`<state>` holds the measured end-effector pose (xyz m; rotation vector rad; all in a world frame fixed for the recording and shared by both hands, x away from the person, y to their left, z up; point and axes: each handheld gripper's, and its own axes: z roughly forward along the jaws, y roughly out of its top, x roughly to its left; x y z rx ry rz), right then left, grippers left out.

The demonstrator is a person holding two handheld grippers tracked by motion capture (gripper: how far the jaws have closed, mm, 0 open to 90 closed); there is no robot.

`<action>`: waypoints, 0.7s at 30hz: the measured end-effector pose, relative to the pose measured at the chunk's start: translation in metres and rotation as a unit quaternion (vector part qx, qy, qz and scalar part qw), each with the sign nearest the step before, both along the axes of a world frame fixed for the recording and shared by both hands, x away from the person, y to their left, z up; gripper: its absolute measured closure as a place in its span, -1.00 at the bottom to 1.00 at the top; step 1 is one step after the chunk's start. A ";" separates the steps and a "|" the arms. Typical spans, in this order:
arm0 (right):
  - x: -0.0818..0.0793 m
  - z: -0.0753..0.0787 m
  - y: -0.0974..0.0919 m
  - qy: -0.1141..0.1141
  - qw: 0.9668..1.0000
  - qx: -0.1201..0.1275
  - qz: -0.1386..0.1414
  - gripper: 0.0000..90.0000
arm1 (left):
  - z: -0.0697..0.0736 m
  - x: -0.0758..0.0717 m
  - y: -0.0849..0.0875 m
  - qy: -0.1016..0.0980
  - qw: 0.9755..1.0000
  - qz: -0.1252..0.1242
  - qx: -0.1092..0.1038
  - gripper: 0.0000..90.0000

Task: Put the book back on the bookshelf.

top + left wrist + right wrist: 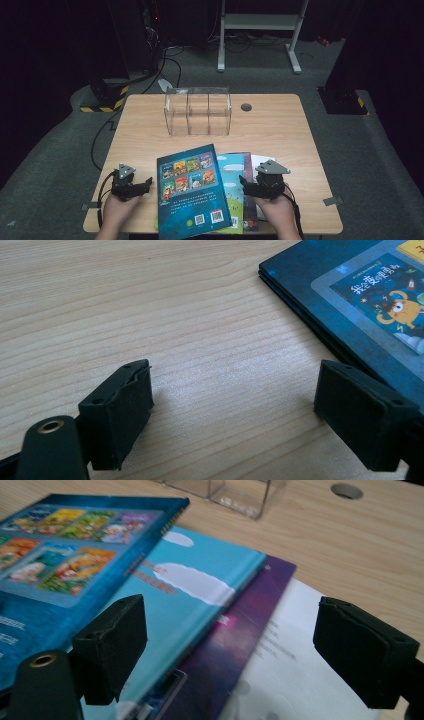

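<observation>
High view, layout: a dark blue book (pixel 192 192) lay face-up at the near edge of the desk (pixel 280 125), topmost of a fanned stack over a light blue book (pixel 234 187), a purple book (pixel 248 205) and a white sheet (pixel 257 162). A clear divided box (pixel 198 111) stood well behind them.
High view, grippers: left gripper (pixel 142 185) rested just left of the dark blue book; right gripper (pixel 245 184) sat over the stack's right side.
Left gripper view, jaws: wide apart, nothing between them but bare desk. The dark blue book's corner (pixel 350 295) lay ahead and to the right, near the right jaw, apart from both pads.
Right gripper view, jaws: wide apart, empty, above the light blue book (pixel 200 605), purple book (pixel 240 645) and white sheet (pixel 295 650); the dark blue book (pixel 75 555) lay to their left.
Risk, judged: closing here could pinch several covers together, or drag the fan askew, since the edges overlap closely.
Risk, left side: the flat cover gives little edge, so a jaw may slide over it.
</observation>
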<state>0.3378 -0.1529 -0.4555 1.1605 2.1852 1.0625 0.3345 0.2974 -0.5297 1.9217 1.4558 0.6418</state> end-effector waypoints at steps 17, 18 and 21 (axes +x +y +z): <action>-0.016 -0.009 0.011 -0.015 0.999 0.007 0.028 -0.67 | 0.015 -0.009 -0.011 0.012 0.999 -0.020 -0.042 -0.67; -0.018 -0.009 0.012 -0.014 0.999 0.006 0.029 -0.67 | 0.019 -0.013 -0.019 0.007 0.998 -0.032 -0.051 -0.67; -0.018 -0.009 0.013 -0.016 0.999 0.005 0.033 -0.67 | 0.021 -0.017 -0.028 0.005 0.997 -0.046 -0.058 -0.68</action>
